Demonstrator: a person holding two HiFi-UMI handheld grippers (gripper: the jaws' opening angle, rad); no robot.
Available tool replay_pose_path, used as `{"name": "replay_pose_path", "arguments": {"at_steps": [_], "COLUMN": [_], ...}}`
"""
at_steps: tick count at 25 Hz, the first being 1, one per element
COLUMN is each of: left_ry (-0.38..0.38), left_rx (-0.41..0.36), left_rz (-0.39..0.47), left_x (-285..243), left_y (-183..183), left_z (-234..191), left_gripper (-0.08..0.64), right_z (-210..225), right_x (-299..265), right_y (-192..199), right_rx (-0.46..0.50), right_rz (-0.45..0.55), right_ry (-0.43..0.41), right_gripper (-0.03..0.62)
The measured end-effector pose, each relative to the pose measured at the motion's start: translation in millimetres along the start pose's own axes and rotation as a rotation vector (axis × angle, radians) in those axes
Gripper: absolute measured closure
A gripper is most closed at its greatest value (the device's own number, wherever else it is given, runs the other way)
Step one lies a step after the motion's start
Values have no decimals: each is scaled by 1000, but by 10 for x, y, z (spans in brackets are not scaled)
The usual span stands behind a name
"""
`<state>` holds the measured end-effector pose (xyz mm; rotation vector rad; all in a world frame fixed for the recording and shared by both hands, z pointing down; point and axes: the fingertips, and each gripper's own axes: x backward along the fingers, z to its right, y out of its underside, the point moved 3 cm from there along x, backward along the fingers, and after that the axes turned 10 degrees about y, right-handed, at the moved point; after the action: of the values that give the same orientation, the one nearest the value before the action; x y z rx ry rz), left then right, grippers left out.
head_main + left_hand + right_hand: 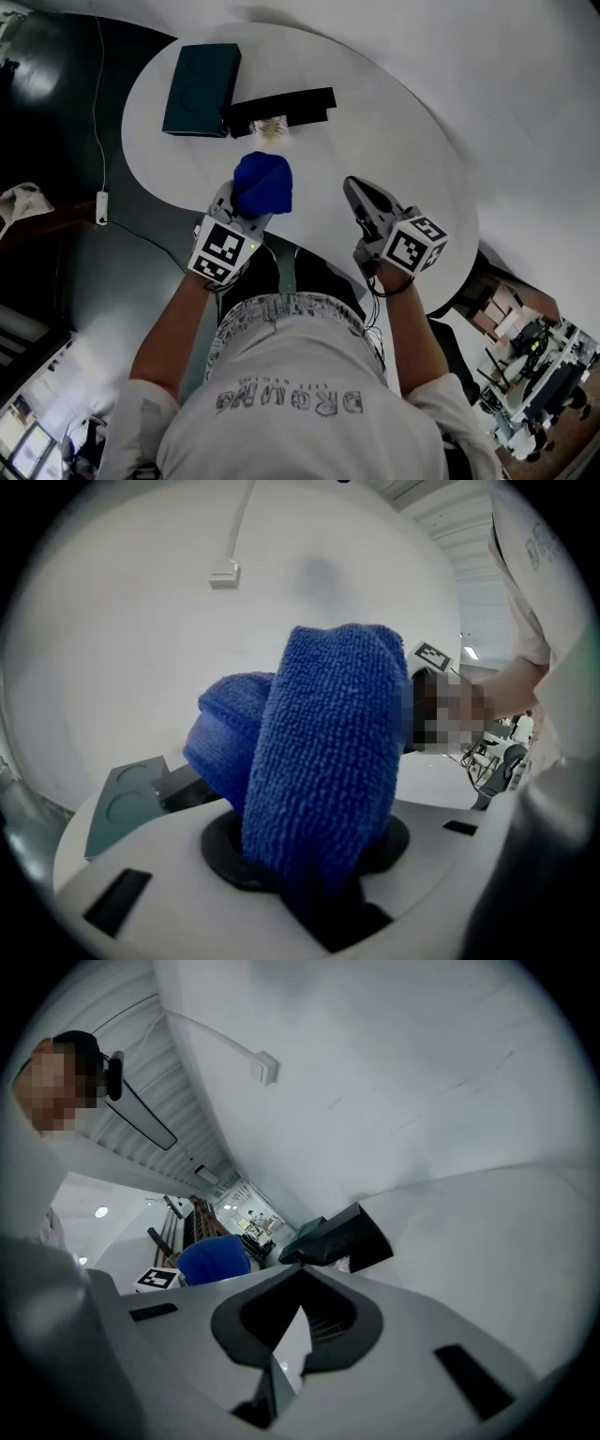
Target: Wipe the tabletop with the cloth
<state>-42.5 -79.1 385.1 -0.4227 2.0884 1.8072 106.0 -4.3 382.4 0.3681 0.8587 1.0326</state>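
In the head view my left gripper [240, 214] clamps the bunched blue cloth [263, 183] over the bench's [403, 131] near edge, ready to wipe, I judge. My right gripper [367, 202] hangs beside it, out of the way. The left gripper view shows the cloth wadded between the jaws. The right gripper view shows the jaws nearly together, empty.

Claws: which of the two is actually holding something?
The left claw, shut on the blue cloth. The right claw is shut too, but with nothing between its tips.

Above tabletop [394, 131]: left tongs [249, 202] grip blue cloth [263, 181]; right tongs [354, 190] alongside
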Motion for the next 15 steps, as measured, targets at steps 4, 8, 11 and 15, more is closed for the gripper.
{"name": "replay_pose_path", "arguments": {"at_steps": [4,8,11,15], "left_ry": [-52,-95,-125,-158], "left_rx": [27,53,73,80], "left_rz": [37,88,105,136], "left_x": [318,636,870,1148], "left_y": [-20,-67,-39,-92], "left_z": [-186,-348,-446,-549], "left_gripper": [403,403,403,403], "right_z": [-209,-455,-639,-839], "right_x": [-178,-329,-426,-525], "right_y": [-47,-101,-139,-171], "right_rx": [25,65,94,118], "right_rz": [-7,-24,-24,-22], "right_ry": [-28,-45,-62,-82], "right_gripper": [586,586,586,586]}}
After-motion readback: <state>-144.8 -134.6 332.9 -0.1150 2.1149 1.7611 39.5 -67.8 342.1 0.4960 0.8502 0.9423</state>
